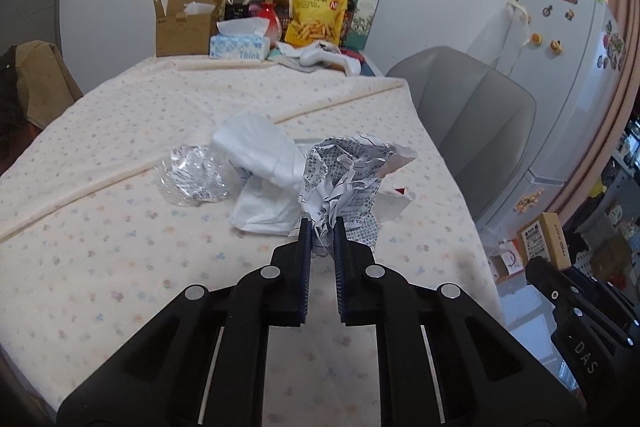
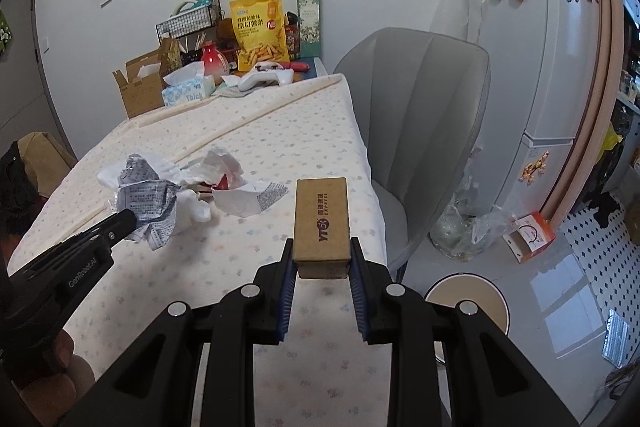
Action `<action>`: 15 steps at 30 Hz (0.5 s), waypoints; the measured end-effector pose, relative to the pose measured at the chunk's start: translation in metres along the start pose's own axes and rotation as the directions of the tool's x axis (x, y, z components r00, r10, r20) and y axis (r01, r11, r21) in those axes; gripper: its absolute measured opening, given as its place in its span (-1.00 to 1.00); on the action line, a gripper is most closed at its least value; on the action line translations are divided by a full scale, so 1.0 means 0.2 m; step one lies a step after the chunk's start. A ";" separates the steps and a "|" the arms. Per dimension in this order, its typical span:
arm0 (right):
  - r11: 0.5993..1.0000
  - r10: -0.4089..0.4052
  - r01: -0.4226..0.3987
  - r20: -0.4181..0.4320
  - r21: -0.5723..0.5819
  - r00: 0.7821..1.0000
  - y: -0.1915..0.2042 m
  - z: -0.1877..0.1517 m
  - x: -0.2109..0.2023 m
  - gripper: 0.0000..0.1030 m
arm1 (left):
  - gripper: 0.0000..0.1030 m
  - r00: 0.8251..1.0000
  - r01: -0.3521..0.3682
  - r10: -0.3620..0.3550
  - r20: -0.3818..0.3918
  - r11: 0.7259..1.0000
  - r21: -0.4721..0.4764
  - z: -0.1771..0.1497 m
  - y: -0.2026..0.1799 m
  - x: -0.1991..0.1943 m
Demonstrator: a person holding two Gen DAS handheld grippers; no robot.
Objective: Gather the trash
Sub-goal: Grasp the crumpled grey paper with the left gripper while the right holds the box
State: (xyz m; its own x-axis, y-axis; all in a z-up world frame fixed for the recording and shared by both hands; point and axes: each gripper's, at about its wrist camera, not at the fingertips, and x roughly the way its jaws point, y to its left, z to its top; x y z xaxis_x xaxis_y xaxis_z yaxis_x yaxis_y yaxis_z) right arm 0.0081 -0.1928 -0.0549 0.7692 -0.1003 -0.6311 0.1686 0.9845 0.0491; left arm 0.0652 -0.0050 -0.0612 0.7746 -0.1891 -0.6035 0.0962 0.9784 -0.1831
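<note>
Crumpled printed paper wad [image 1: 344, 179], at centre frame above the dotted cream tablecloth [image 1: 120, 235], is pinched in our left gripper [image 1: 321, 227]'s narrow jaws. Our right gripper [image 2: 322, 247] clamps a small brown cardboard box [image 2: 322, 223] marked "YTO EXPRESS". A blue tissue box [image 1: 239, 49] at upper centre reads "Thick".

A table [image 1: 120, 267] covered by a cream cloth with small pastel flower prints carries everything. Near its middle lie a crumpled clear plastic wrapper [image 1: 192, 175], a white plastic bag [image 1: 264, 179] just right of it, and a torn white paper [image 2: 248, 201] with fine print nearer the right edge. At the far end stand an open cardboard box [image 1: 180, 27], a blue tissue box [image 1: 240, 47], a yellow snack bag [image 1: 320, 7] and a white game controller [image 2: 266, 77].
</note>
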 end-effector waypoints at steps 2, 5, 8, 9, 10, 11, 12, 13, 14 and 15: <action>1.000 0.000 0.000 0.013 0.002 1.000 0.00 0.00 -0.04 -0.50 | -0.78 1.000 0.000 0.000 0.010 1.000 0.007 0.00 -0.01 -0.03; 1.000 0.000 0.000 0.023 0.007 1.000 -0.02 0.00 -0.08 -0.50 | -0.78 1.000 0.007 -0.007 0.022 1.000 0.027 0.01 -0.06 -0.06; 1.000 -0.006 0.006 0.037 0.013 0.999 -0.05 0.01 -0.11 -0.50 | -0.78 0.999 0.012 -0.014 0.033 0.999 0.049 0.02 -0.12 -0.07; 1.000 -0.010 0.009 0.040 0.016 0.999 -0.06 0.01 -0.12 -0.50 | -0.78 0.999 0.015 -0.017 0.034 0.998 0.055 0.02 -0.14 -0.08; 1.000 -0.016 0.015 0.045 0.022 0.999 -0.09 0.02 -0.14 -0.50 | -0.78 0.999 0.019 -0.021 0.034 0.998 0.061 0.02 -0.17 -0.07; 0.999 -0.021 0.020 0.049 0.026 0.999 -0.10 0.03 -0.15 -0.50 | -0.78 0.999 0.024 -0.027 0.034 0.997 0.070 0.02 -0.20 -0.07; 0.999 -0.031 0.029 0.056 0.033 0.998 -0.13 0.04 -0.16 -0.50 | -0.78 0.999 0.028 -0.031 0.036 0.997 0.078 0.03 -0.22 -0.08; 0.999 -0.039 0.037 0.061 0.039 0.997 -0.15 0.04 -0.17 -0.50 | -0.78 0.999 0.033 -0.036 0.039 0.996 0.088 0.03 -0.25 -0.08; 0.998 -0.048 0.045 0.066 0.045 0.997 -0.18 0.05 -0.19 -0.50 | -0.78 0.998 0.038 -0.043 0.043 0.994 0.103 0.03 -0.29 -0.08; 0.997 -0.059 0.055 0.070 0.053 0.996 -0.21 0.06 -0.20 -0.50 | -0.78 0.998 0.046 -0.051 0.046 0.992 0.116 0.04 -0.34 -0.08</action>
State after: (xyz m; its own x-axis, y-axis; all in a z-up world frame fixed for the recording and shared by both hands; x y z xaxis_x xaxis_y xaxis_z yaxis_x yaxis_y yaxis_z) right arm -0.0228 -0.2310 -0.0231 0.7990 -0.1681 -0.5774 0.2435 0.9683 0.0550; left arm 0.0510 -0.0670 -0.0330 0.7967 -0.2350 -0.5568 0.2035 0.9718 -0.1190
